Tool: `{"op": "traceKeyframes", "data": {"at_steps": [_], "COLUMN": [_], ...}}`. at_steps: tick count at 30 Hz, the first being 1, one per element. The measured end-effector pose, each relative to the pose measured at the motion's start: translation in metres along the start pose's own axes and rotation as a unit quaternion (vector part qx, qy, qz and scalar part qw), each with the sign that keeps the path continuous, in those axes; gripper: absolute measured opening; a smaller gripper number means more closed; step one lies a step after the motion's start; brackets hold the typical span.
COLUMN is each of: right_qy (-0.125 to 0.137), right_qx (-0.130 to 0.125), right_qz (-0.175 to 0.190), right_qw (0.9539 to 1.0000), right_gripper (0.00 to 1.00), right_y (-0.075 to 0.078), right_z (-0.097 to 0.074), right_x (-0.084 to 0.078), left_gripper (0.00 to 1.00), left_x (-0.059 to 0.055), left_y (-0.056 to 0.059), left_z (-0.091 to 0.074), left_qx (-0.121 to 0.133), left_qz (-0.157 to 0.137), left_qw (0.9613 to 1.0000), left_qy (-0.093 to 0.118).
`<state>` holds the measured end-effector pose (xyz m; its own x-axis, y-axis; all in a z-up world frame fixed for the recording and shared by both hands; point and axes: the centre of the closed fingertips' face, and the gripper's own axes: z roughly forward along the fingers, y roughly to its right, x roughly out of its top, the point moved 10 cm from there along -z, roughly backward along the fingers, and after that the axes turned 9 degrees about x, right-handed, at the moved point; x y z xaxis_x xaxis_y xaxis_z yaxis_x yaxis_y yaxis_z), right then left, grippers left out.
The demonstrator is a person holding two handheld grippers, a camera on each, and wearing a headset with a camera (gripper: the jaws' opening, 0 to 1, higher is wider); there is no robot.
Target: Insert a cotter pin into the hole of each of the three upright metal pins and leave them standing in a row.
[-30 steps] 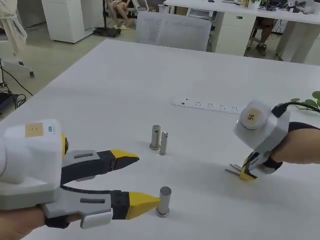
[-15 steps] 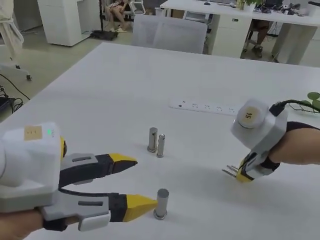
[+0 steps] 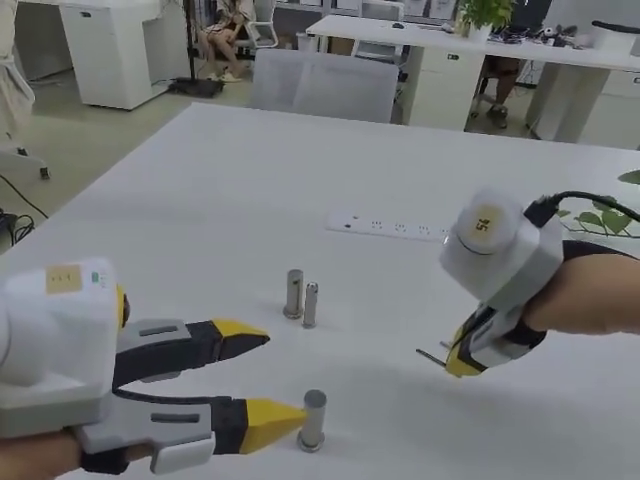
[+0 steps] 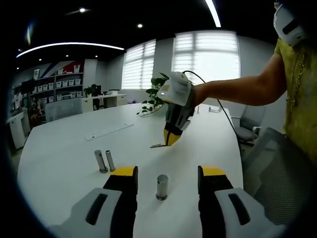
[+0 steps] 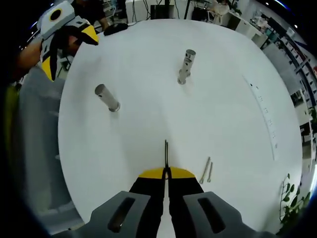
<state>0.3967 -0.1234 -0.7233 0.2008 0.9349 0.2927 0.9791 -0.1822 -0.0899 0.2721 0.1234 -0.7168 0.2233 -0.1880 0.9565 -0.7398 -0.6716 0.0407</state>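
Note:
Two upright metal pins stand close together mid-table, the pair also in the right gripper view. A third pin stands nearer me, just off the lower fingertip of my open left gripper. In the left gripper view that pin sits a little ahead of the gap of the left gripper. My right gripper hangs above the table at the right, shut on a thin cotter pin that pokes out leftward. The cotter pin runs straight out from the right gripper.
Two loose cotter pins lie on the white table beside my right gripper. A white power strip lies behind the pins. A plant sits at the right edge and a grey chair stands at the far side.
My right gripper has risen off the table with one cotter pin and drifted left. The left gripper stays open by the near pin. The head camera has tilted.

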Motion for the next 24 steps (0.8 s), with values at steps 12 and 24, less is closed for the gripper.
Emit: {"op": "traceKeyframes", "data": {"at_steps": [12,24], "right_qy": [0.012,0.029], "right_qx": [0.033,0.050], "right_qz": [-0.058,-0.112], "right_qw": [0.9977,0.9920], "right_gripper": [0.02,0.02], "right_y": [-0.049,-0.082], "right_z": [-0.030,-0.040], "right_x": [0.028,0.060], "left_gripper": [0.40,0.34], "left_x": [0.006,0.015], "left_y": [0.002,0.009], "left_z": [0.006,0.019], "left_qx": [-0.018,-0.038], "left_qz": [0.014,0.024], "left_qw": [0.9997,0.9990], "left_qy": [-0.002,0.000]}}
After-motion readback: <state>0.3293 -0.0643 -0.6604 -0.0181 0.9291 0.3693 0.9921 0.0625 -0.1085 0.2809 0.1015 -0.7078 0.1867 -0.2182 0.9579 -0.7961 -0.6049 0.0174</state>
